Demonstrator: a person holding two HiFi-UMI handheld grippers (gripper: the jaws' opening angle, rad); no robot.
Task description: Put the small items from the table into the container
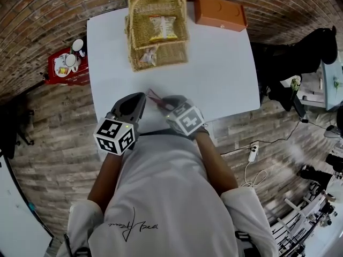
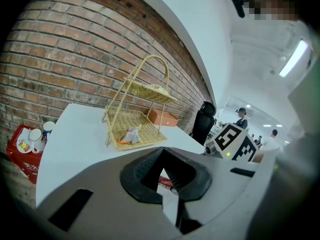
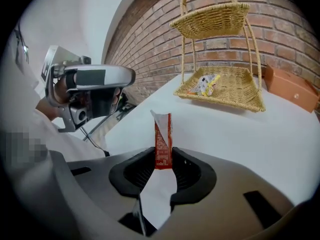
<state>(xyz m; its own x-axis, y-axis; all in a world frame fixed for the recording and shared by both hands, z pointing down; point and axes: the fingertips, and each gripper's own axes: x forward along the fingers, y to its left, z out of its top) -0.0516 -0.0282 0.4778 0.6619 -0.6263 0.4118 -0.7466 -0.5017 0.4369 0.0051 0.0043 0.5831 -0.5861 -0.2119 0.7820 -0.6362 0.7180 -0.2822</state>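
From the head view: white table [image 1: 225, 74] with a two-tier wicker basket [image 1: 171, 62] at the far edge, orange box [image 1: 220, 12] just beside it, red tray [image 1: 56, 68] with cups off the table's left side. Already in the basket: a snack packet [image 1: 162, 27] on the upper tier, another small packet [image 1: 149, 55] on the lower. Near the front edge, both tools close together, left gripper [image 1: 142, 96] and right gripper [image 1: 167, 105], with a thin red sachet [image 1: 155, 96] showing between their tips, well apart from the basket. From the left gripper view: jaws pressed together with nothing pinched, basket ahead; likely kept closed and parked aside to stay clear of the working hand. Glimpsed through the gap under the pads, a scrap of red, probably the same sachet. From the right gripper view: jaws narrowed onto the sachet, clamped at its lower end, the rest standing upright above the pads, top corner folded over. Gripped by the end, presumably, to leave most of its length free for dropping cleanly onto a tier. Raised off the tabletop, by the look of it. Basket ahead and to the right, lower tier open on the near side, hence the easier target. Carry across the table yet to be done.
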